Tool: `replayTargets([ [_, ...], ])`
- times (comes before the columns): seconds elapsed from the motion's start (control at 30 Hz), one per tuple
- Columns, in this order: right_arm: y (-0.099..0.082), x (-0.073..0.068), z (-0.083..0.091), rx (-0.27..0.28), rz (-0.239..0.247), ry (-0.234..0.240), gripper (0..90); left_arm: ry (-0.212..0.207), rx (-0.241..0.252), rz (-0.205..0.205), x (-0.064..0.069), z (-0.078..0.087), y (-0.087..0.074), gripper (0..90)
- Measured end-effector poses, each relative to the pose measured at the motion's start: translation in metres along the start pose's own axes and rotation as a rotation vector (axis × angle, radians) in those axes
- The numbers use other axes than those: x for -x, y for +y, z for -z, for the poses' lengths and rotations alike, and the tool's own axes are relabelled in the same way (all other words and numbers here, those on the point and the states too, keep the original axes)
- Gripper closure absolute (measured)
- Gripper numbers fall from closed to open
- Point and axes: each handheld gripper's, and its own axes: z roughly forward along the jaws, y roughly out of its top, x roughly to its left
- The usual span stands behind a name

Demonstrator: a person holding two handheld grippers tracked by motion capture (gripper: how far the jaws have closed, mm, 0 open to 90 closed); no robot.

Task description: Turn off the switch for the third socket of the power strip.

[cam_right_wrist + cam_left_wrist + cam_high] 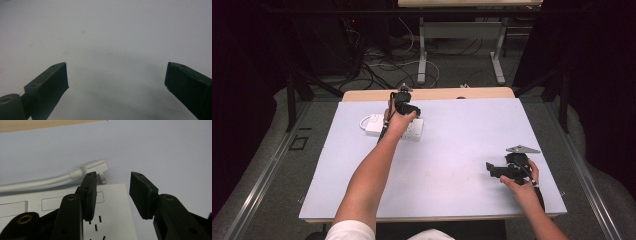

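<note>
White power strip [62, 212] lies under the half-open, empty left gripper [113, 192] (plug [96, 167] at 12 o'clock); right gripper [116, 80] gapes wide, empty.

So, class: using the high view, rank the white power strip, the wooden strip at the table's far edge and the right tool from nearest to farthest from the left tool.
1. White power strip: directly under the left tool.
2. Wooden strip: just beyond it, at the table's far edge.
3. Right tool: far off at the near right.
</note>
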Motion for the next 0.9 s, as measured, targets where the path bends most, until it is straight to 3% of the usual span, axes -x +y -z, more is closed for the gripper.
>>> replayTargets([
  [0.1, 0.000, 0.000, 0.000, 0.000, 0.000, -0.001, 4.4, -0.009, 0.010, 0.000, 0.002, 0.002, 0.000, 50.4],
  [0.53, 0.000, 0.000, 0.000, 0.004, -0.001, -0.003, 4.4, -0.015, 0.048, -0.112, 0.018, 0.011, -0.002, 27.2],
  [0.9, 0.000, -0.001, 0.000, 0.006, -0.003, -0.004, 4.4, -0.057, 0.072, -0.215, 0.026, 0.024, -0.005, 20.5],
])
